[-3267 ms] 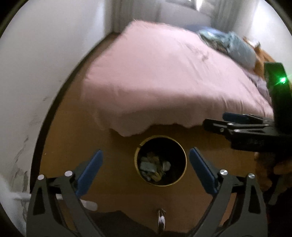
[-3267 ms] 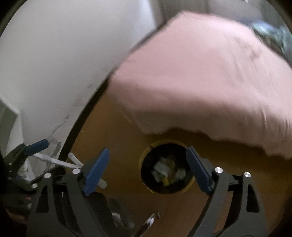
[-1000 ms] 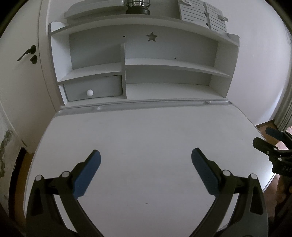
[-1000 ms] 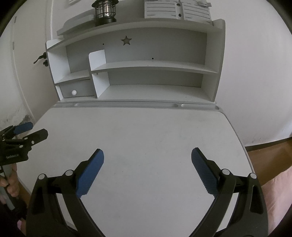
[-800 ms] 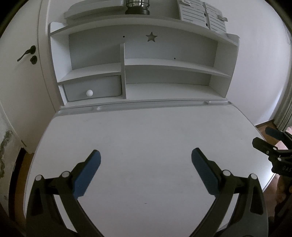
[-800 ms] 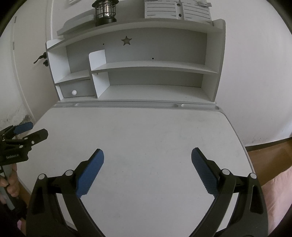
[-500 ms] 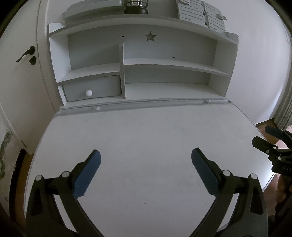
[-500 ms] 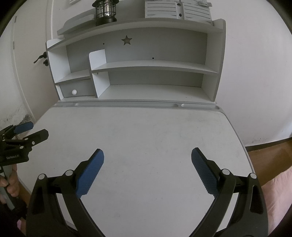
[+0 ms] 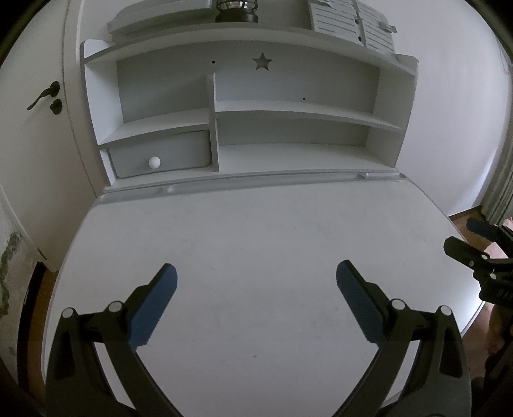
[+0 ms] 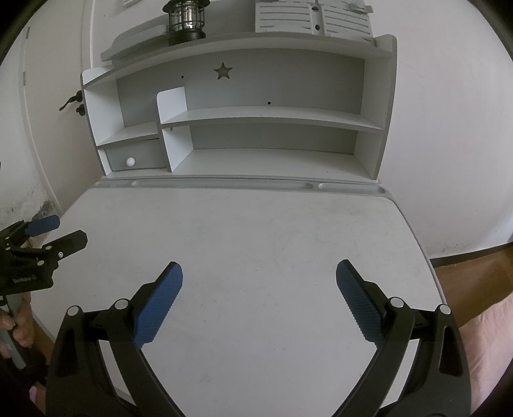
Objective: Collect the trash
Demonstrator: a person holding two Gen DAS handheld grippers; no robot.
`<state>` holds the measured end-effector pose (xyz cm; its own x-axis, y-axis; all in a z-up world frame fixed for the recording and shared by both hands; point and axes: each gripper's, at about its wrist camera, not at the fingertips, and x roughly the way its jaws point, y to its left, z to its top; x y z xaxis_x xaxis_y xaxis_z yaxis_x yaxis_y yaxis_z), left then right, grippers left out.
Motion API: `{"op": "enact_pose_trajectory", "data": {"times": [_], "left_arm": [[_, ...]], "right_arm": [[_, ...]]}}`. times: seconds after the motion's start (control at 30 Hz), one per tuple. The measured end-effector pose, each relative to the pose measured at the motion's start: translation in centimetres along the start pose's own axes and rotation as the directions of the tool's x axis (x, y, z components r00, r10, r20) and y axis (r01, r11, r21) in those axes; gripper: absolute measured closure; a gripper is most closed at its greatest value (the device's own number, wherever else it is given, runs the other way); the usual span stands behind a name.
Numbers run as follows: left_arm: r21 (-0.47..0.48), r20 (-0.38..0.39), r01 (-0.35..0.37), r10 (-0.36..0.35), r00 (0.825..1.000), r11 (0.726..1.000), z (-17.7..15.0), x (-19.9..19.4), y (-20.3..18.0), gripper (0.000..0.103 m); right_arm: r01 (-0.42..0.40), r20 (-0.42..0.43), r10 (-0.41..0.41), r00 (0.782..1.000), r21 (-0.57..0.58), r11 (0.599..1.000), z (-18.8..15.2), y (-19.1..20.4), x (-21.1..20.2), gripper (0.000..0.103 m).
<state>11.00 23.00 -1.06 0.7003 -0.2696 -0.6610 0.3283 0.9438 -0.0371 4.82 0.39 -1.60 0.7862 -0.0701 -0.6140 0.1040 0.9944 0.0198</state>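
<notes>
Item: white rounded desk top (image 9: 256,243), bare in both wrist views; no trash is seen on it or on the grey-white shelf unit (image 10: 269,118) behind. Left black gripper with blue pads (image 9: 256,272): spread wide, nothing held. Right black gripper with blue pads (image 10: 259,272): spread wide, nothing held. Bearing of any trash from either gripper: cannot be told; neither hand can be judged nearer.

You face a white desk (image 9: 256,231) with a shelved hutch (image 9: 243,115), a closed drawer with round knob (image 9: 154,162), a lantern (image 10: 187,20) on top, a door handle (image 9: 43,95) left.
</notes>
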Motion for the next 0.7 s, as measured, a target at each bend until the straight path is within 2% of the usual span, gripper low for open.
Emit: {"op": "enact_pose_trajectory", "data": {"times": [0.57,0.7], "left_arm": [[0.007,-0.007,0.006,-0.006,1.0,1.0,-0.02,0.47,-0.18,0.007],[0.009,-0.011,0.007,-0.007,1.0,1.0,-0.04,0.61,-0.21,0.007]], "right_arm": [[0.004,0.005,-0.005,1.0,0.023,1.0,0.06,-0.5,-0.24,0.009],[0.009,-0.015,-0.008,1.0,0.043,0.999,0.13,-0.74,0.07,0.007]]}}
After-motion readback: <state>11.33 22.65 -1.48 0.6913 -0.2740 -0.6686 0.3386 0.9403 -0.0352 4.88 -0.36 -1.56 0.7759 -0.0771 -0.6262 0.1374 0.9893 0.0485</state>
